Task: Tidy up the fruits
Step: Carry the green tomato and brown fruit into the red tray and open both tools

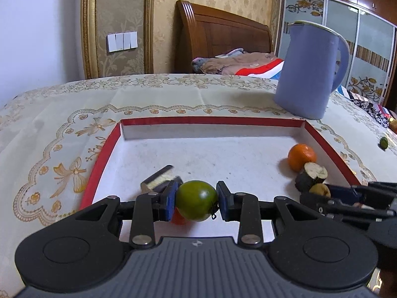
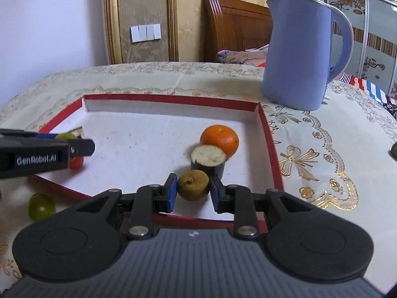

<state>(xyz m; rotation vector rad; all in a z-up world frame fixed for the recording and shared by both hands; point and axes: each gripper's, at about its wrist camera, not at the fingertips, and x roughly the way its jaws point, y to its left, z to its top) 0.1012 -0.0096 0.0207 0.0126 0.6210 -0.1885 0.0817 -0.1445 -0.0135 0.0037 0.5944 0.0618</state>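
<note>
My left gripper is shut on a green tomato, held just over the near part of a red-rimmed white tray. A small red fruit peeks out beneath it. My right gripper is shut on a small brownish-yellow round fruit above the tray's near right part. In the tray lie an orange, a dark-skinned cut piece with a pale face, and another cut piece on the left. The left gripper shows at the left edge of the right wrist view.
A tall blue jug stands behind the tray's far right corner. On the patterned tablecloth, a green round fruit lies near the tray's front left and another small green fruit lies far right. A bed headboard stands beyond the table.
</note>
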